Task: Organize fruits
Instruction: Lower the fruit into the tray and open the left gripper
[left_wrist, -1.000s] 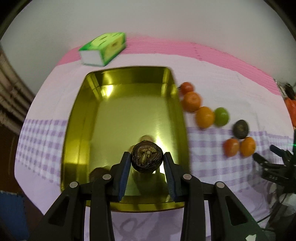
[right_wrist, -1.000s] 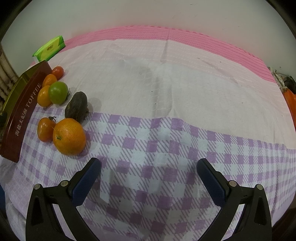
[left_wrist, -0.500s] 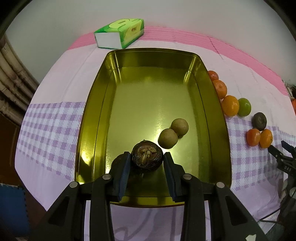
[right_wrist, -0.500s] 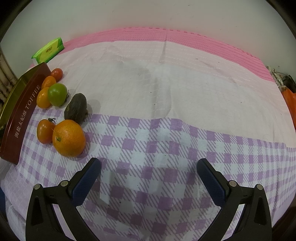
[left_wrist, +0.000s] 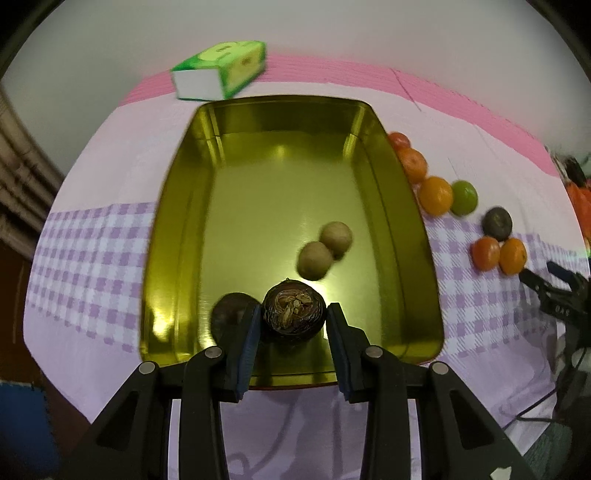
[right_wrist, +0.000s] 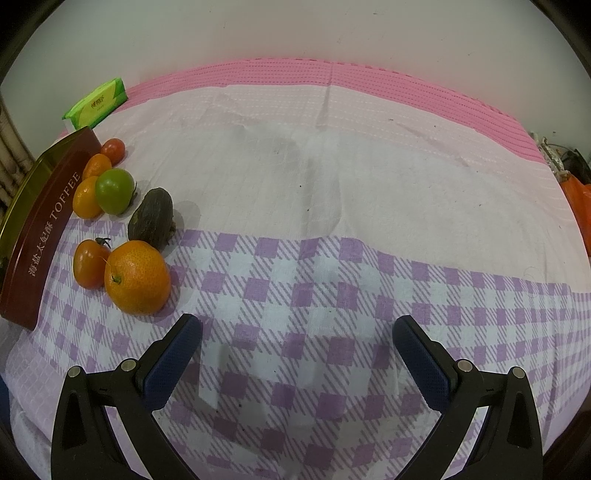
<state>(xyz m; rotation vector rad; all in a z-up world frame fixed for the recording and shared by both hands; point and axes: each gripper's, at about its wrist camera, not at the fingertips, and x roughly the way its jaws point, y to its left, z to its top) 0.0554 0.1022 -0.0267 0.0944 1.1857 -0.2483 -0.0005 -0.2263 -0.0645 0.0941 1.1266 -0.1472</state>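
The gold tin (left_wrist: 177, 236) is on the cloth's left edge. My left claw (left_wrist: 291, 325) grips a dark fruit (left_wrist: 293, 314) above its near edge. If I release high, it may roll into the two brown fruits (left_wrist: 325, 249). My right claw (right_wrist: 295, 354) is spread, empty.

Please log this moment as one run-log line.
left gripper: shut on dark fruit | over gold tin | right gripper: open, empty

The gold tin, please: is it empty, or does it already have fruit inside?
Not empty: the gold tin holds two tan fruits and one dark fruit.
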